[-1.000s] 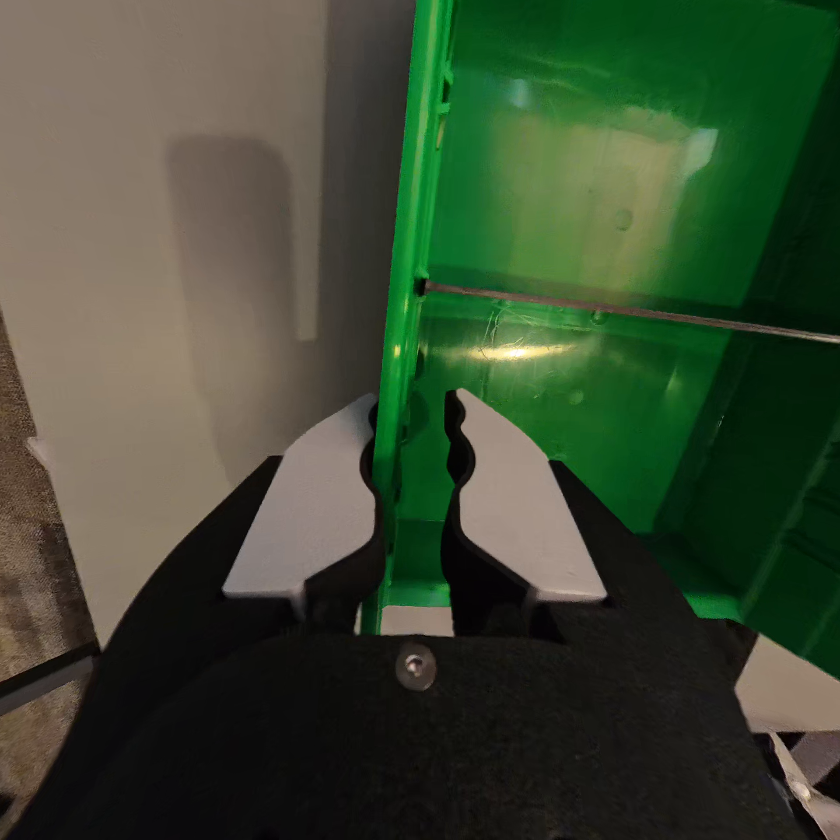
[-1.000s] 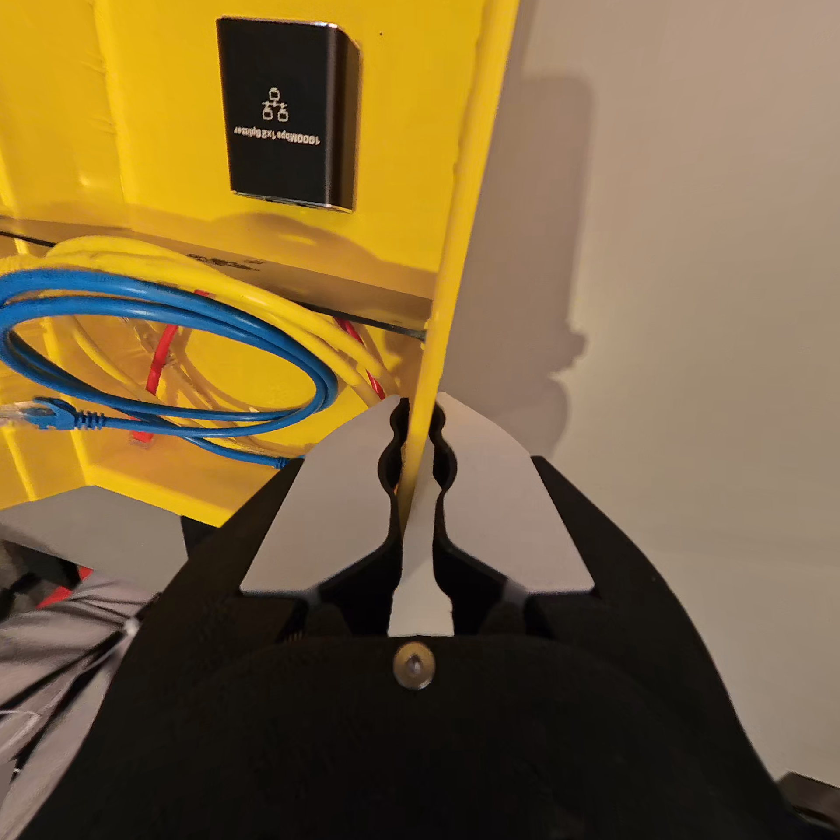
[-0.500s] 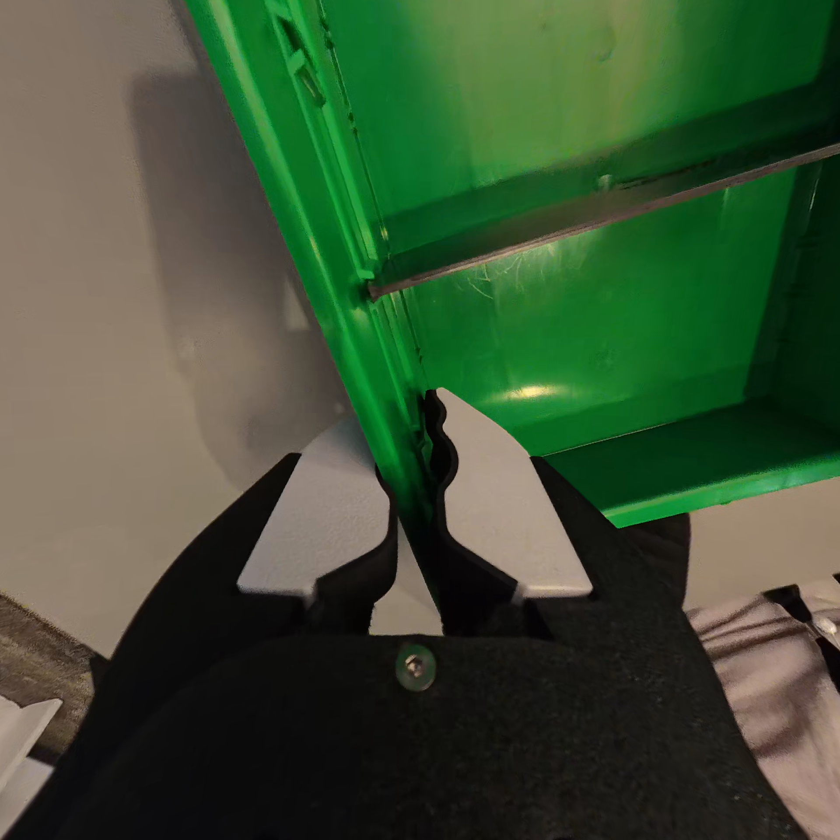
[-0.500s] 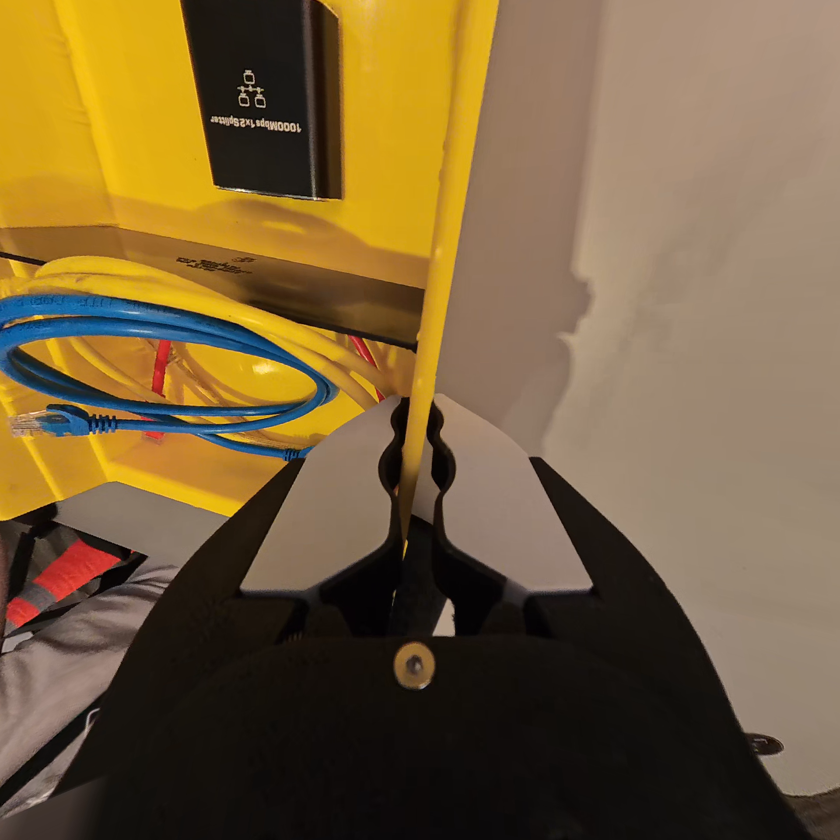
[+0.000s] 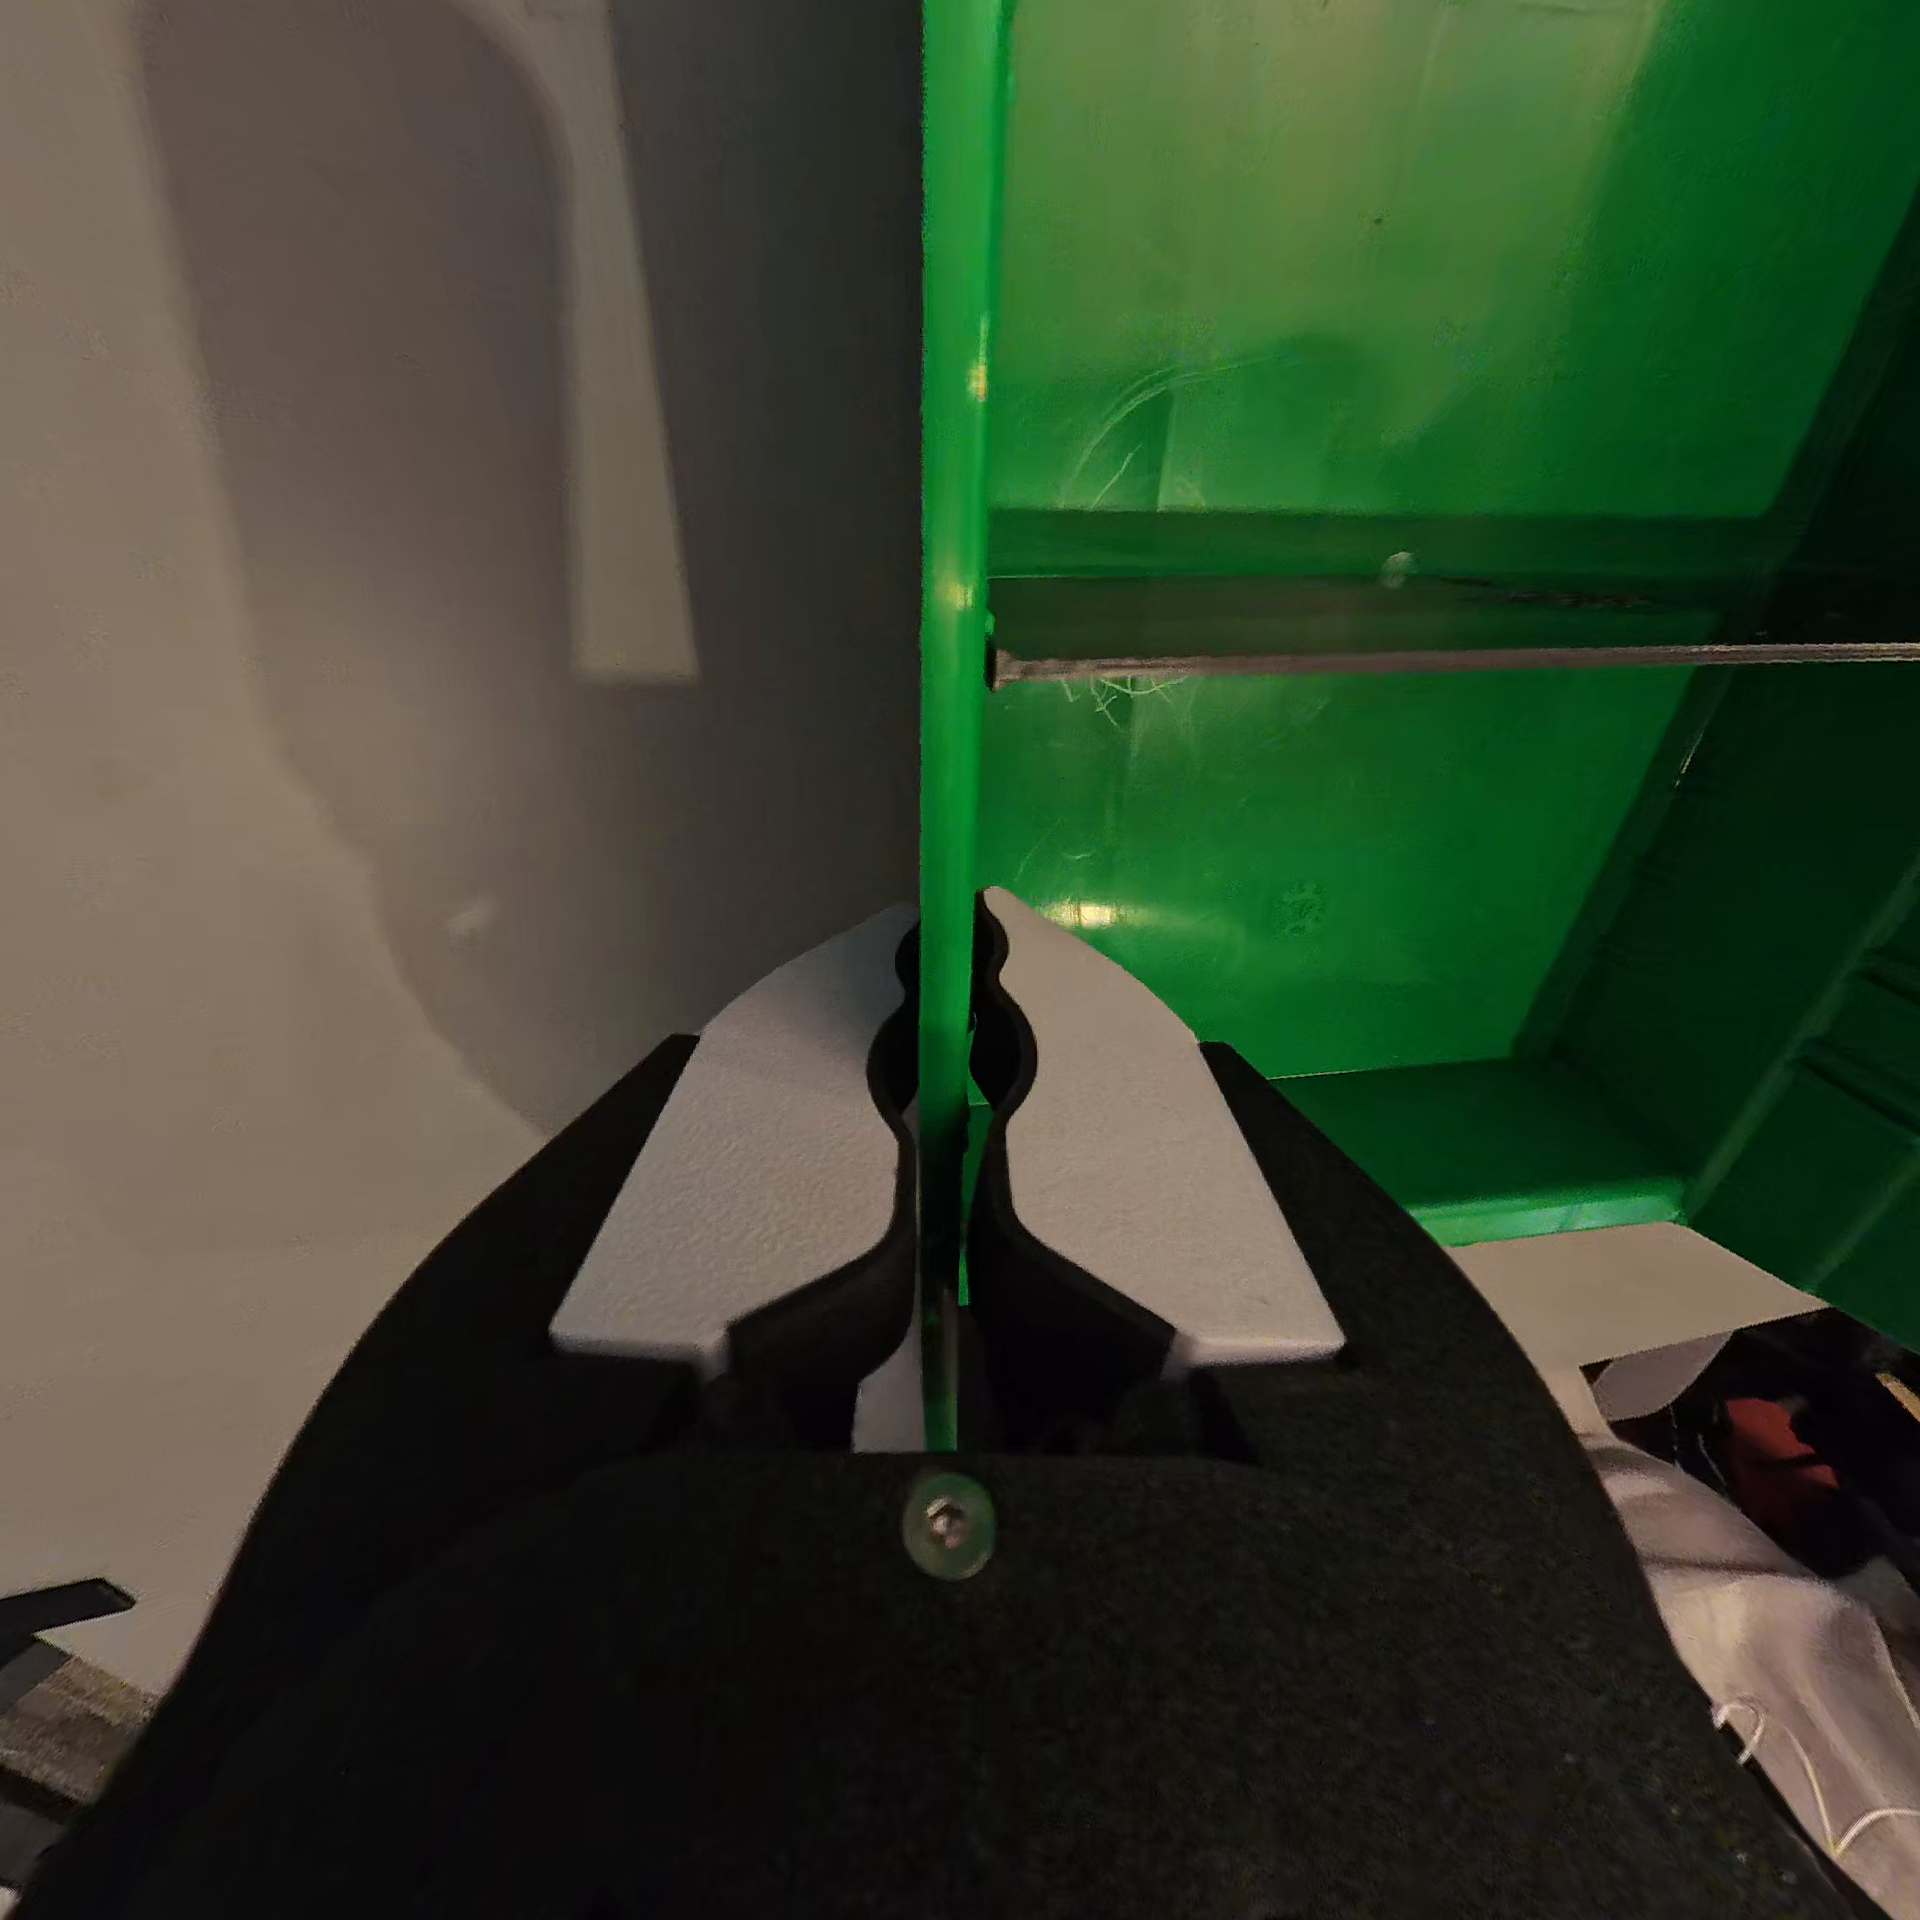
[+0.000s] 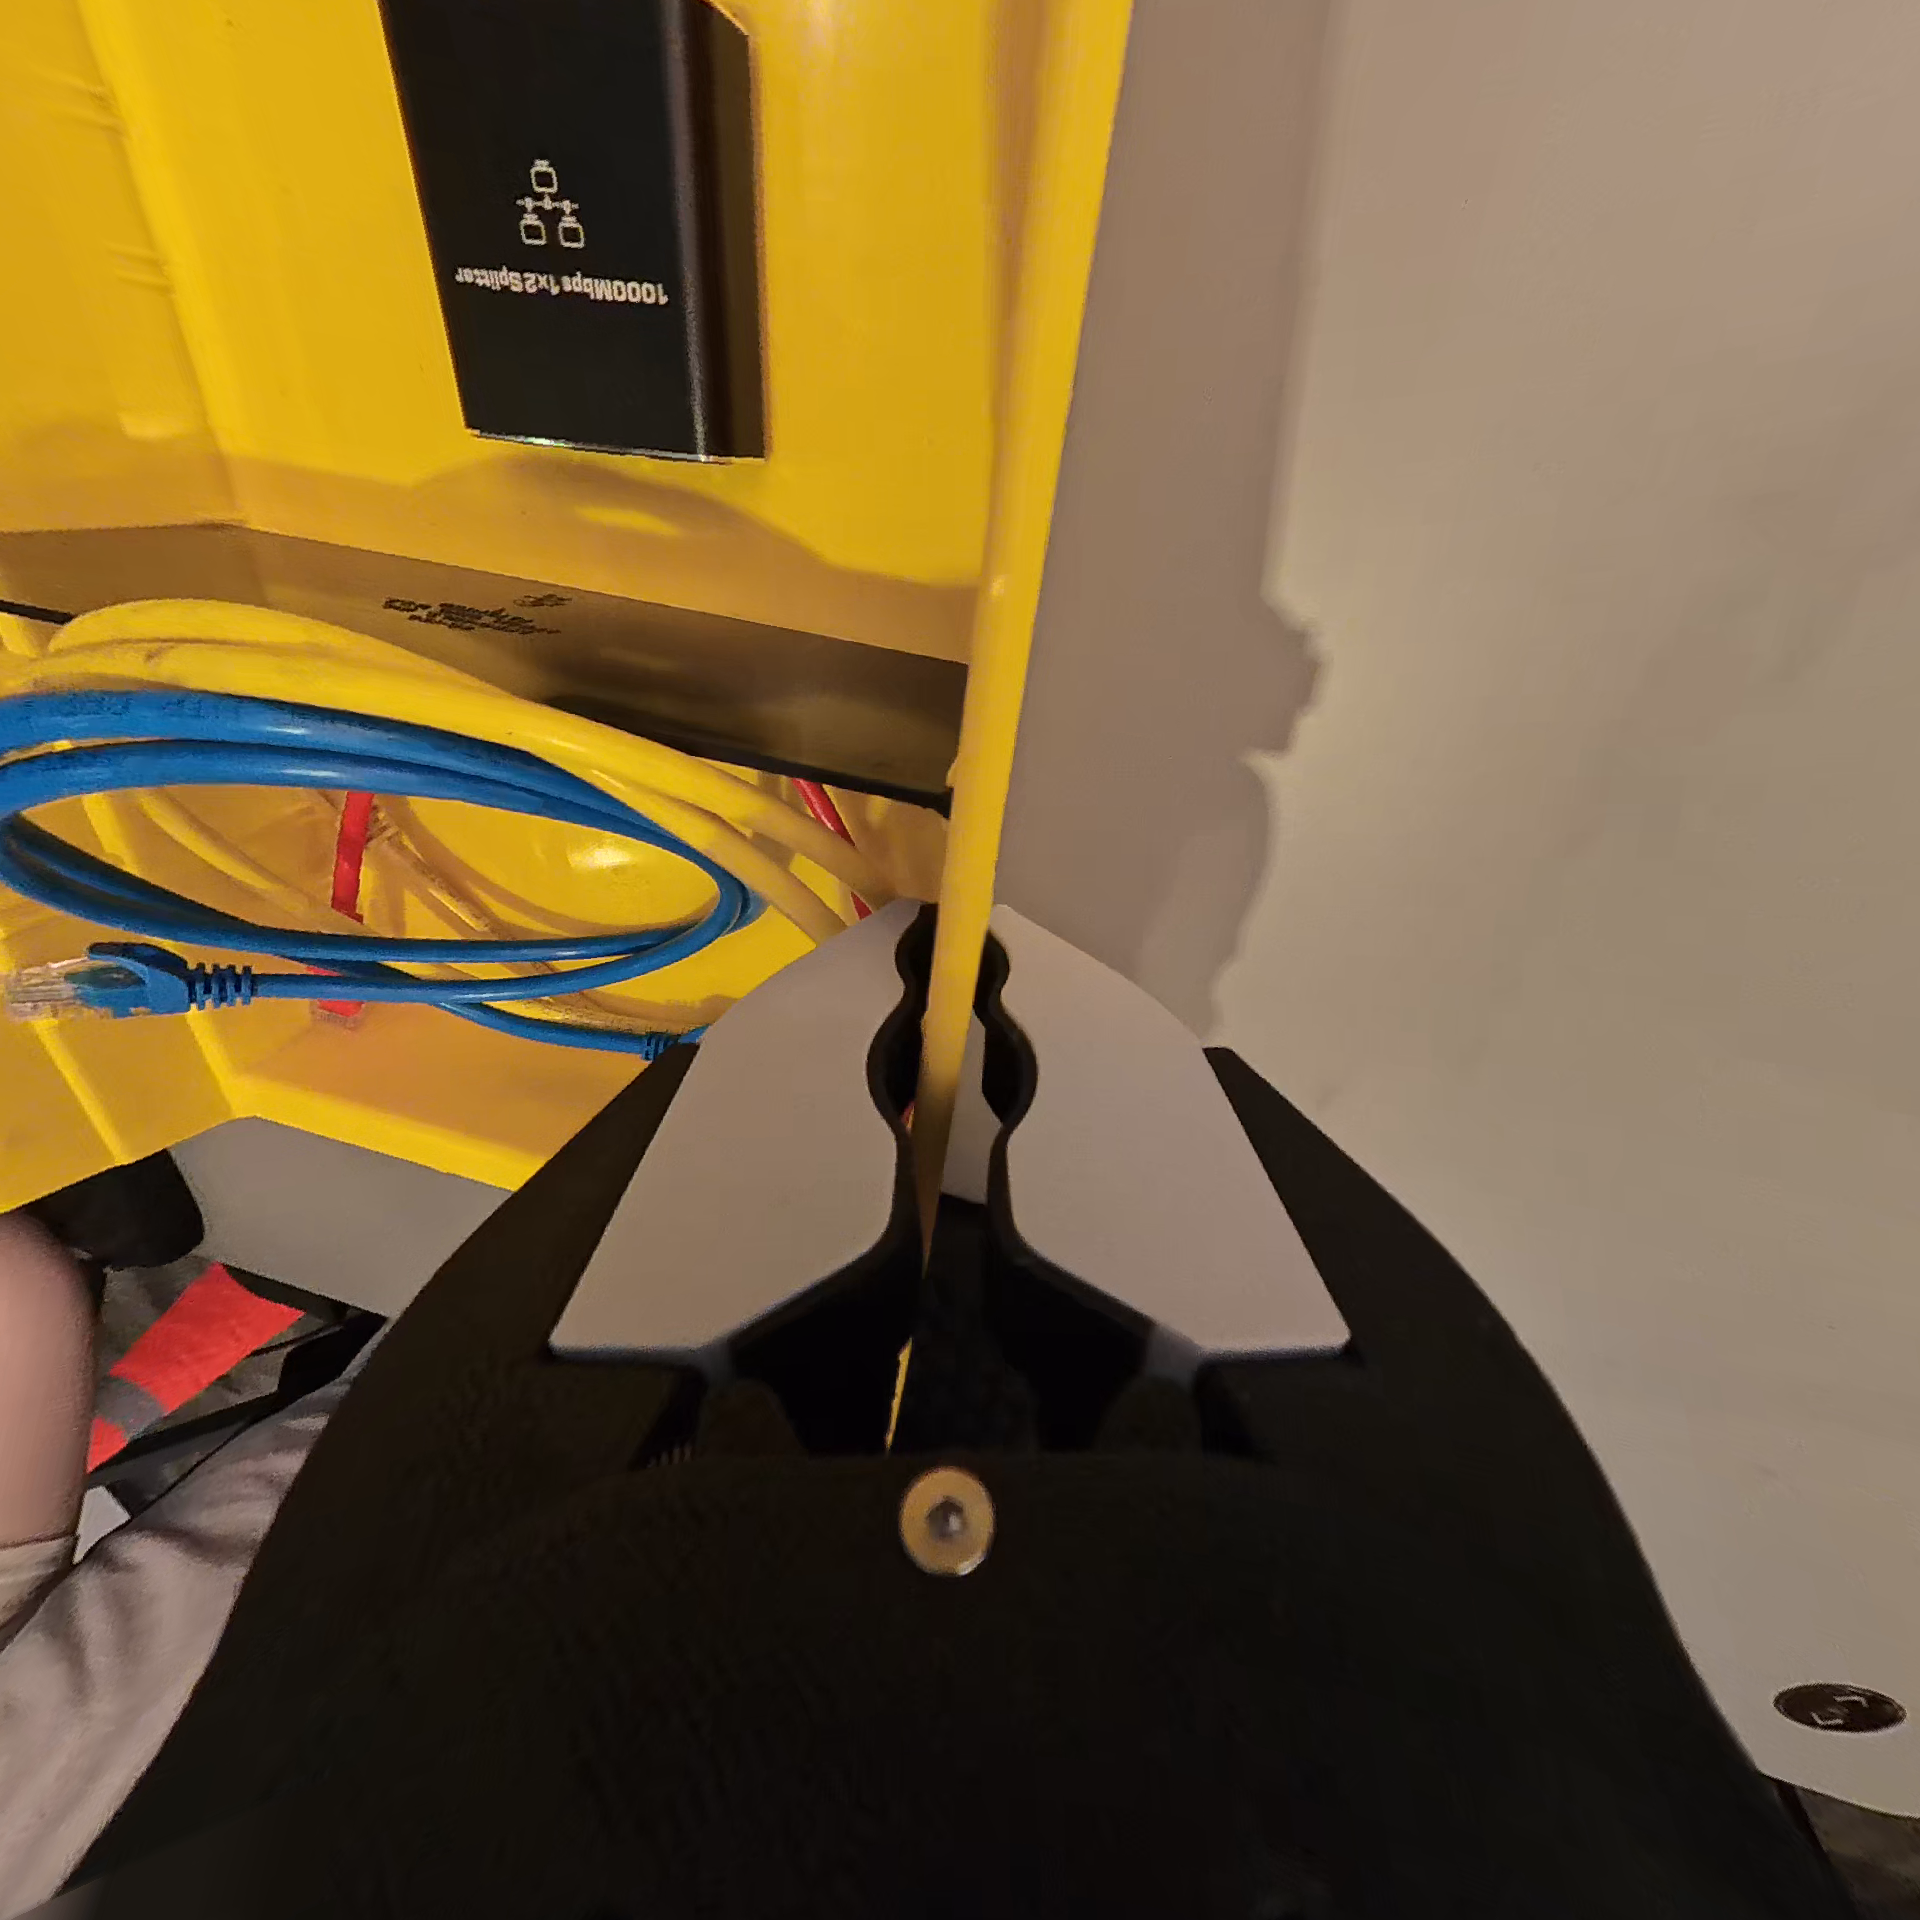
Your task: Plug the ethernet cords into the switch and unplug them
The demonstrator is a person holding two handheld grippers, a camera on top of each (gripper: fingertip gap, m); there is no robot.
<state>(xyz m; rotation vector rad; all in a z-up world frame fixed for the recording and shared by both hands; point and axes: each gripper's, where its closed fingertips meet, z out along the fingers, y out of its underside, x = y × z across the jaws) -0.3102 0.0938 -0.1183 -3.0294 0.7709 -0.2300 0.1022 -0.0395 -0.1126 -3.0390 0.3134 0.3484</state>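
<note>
My left gripper (image 5: 948, 914) is shut on the left side wall of a green bin (image 5: 951, 520); both pads press on the wall. The green bin's compartments are bare and split by a thin divider (image 5: 1455, 657). My right gripper (image 6: 954, 920) is shut on the right side wall of a yellow bin (image 6: 1013, 520). In that bin a black switch box (image 6: 582, 229) lies in the far compartment. The near compartment holds a coiled blue ethernet cord (image 6: 364, 831) with its plug (image 6: 62, 987) free, a yellow cord (image 6: 436, 707) and a red cord (image 6: 353, 862).
A white table surface (image 6: 1558, 727) lies under both bins. A dark divider (image 6: 727, 686) splits the yellow bin. Grey fabric and a red-striped item (image 6: 187, 1340) lie below the table's near edge, and grey cloth shows in the left wrist view (image 5: 1766, 1662). A round dark fitting (image 6: 1839, 1737) sits in the table. My hands' fingertips stand some 45 cm from each other.
My left gripper has closed from open around the green bin's wall to pressing on it, and the green bin has swung in view. My right gripper kept its hold on the yellow bin's wall.
</note>
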